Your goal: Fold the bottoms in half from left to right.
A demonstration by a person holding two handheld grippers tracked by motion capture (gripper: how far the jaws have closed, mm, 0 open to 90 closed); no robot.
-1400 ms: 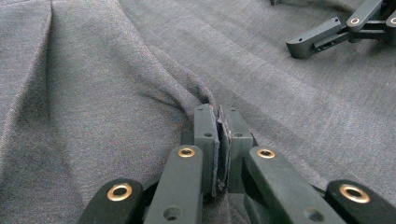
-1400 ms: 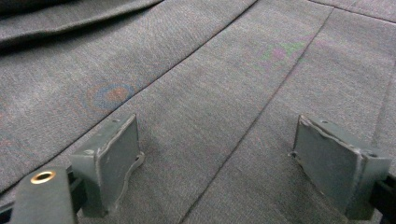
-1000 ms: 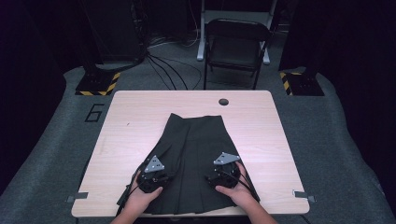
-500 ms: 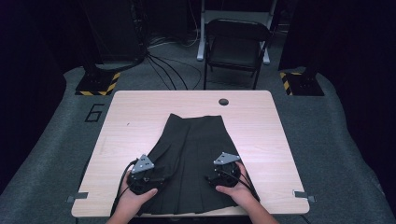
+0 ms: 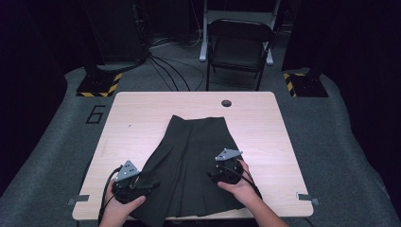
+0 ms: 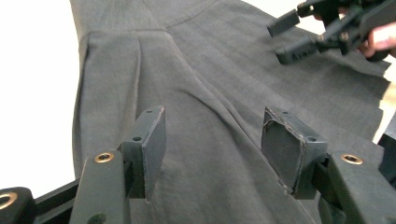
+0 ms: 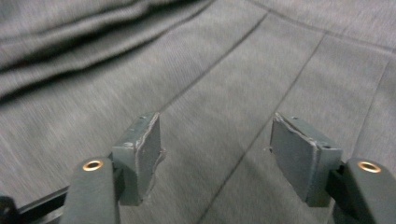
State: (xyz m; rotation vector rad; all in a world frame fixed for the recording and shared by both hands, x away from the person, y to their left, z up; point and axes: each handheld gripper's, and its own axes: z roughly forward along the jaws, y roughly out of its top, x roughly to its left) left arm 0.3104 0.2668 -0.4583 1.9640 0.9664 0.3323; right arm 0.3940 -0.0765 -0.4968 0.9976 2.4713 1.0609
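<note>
A dark grey pleated skirt lies flat on the pale wooden table, waistband at the far end and hem near the front edge. My left gripper sits at the skirt's near left edge. Its jaws have just been opening and now stand open over the cloth, with nothing between the pads. My right gripper rests on the skirt's near right part. Its jaws have just been closing but still stand apart above flat cloth, with no fold pinched.
The other gripper, held by a hand, is at the top right of the left gripper view. A round cable hole sits at the table's far edge. A black folding chair and floor cables stand beyond the table.
My left gripper has moved left, from over the skirt's middle to its left edge. The right hand has stayed in place.
</note>
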